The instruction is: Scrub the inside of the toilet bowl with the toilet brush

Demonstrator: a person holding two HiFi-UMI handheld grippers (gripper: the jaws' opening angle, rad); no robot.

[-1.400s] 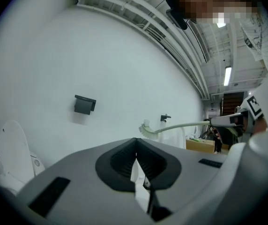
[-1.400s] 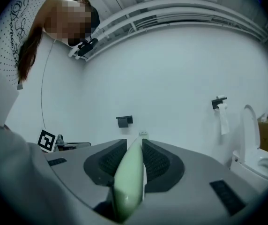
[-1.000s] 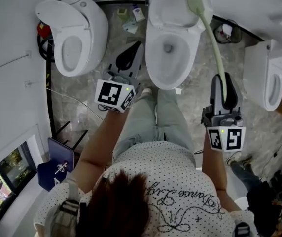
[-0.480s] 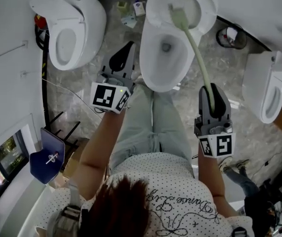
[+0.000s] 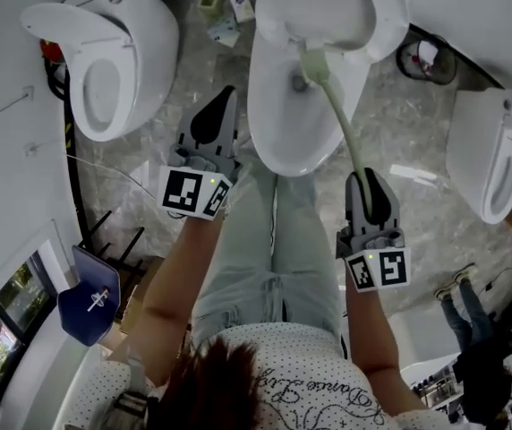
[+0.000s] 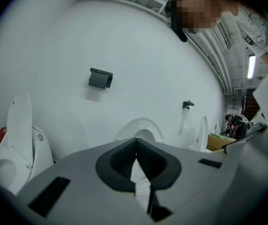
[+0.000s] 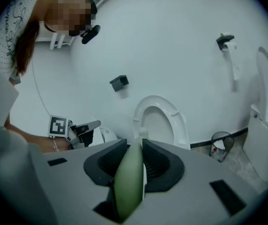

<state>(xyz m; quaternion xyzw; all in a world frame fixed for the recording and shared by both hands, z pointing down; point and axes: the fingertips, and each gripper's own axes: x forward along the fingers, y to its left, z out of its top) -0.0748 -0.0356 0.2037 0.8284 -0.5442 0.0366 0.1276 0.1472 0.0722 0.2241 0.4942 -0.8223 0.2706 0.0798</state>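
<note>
Fingers (image 7: 160, 165) of the right gripper (image 5: 366, 179) are closed on the handle of the long, pale green plastic toilet brush (image 5: 343, 128), which is seen between the dark pads in the right gripper view. From there the handle is carried in a slight curve up over the front rim of the white ceramic toilet bowl (image 5: 269, 137). The brush head is set inside this bowl, at its back, just beside the dark drain opening and under the raised white seat and lid (image 5: 328, 7).

The left gripper (image 5: 226, 97) is held to the left of the bowl, near its rim but apart from it. Its fingers (image 6: 117, 161) are brought together at the tips, and nothing is held between them.

The person's legs in light jeans (image 5: 274, 240) are placed in front of the bowl on the grey marbled floor (image 5: 399, 141). A second white toilet (image 5: 104, 70) is seen at the left and a third (image 5: 489, 164) at the right, with a small wire bin (image 5: 426, 61) between the middle and right toilets. A blue folding chair (image 5: 90, 294) is seen at the lower left.
</note>
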